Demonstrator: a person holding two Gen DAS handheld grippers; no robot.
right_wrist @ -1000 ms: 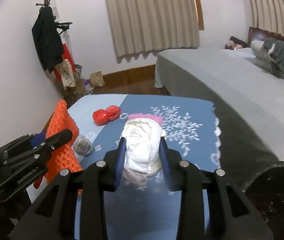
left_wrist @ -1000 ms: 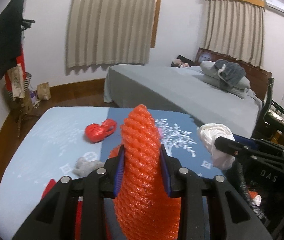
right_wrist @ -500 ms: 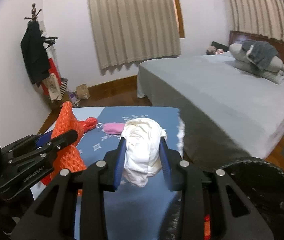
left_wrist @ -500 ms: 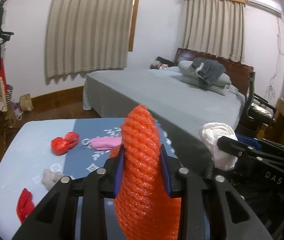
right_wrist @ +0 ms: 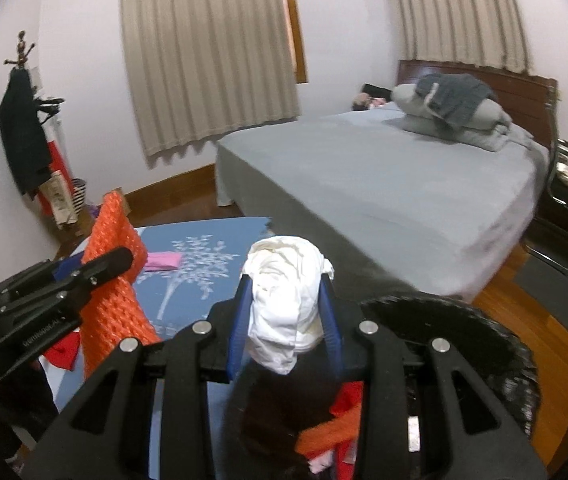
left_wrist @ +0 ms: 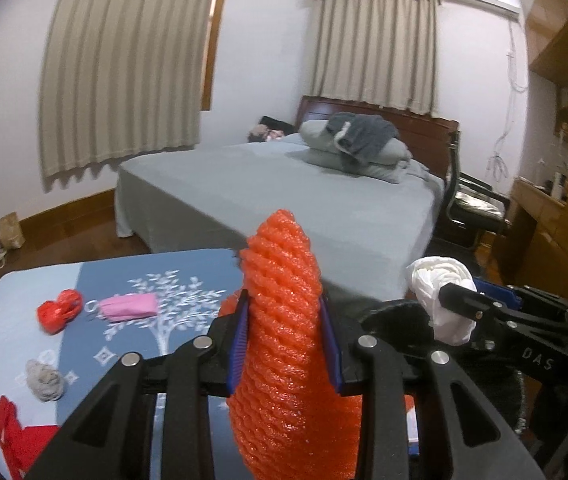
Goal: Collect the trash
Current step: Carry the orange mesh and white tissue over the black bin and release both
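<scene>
Both tongs swung right off the bench (left_wrist: 36,300) toward the bin (right_wrist: 484,320). White wad (right_wrist: 284,304) now sits above bin rim; red net (left_wrist: 284,340) beside it.

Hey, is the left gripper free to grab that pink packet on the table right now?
Probably not as things stand. The left gripper is already shut on an orange foam net, so its jaws are full. The pink packet itself lies uncovered on the table.

orange foam net (left_wrist: 284,320) (rough mesh), white plastic bag (right_wrist: 284,300) crinkly, matt.
</scene>
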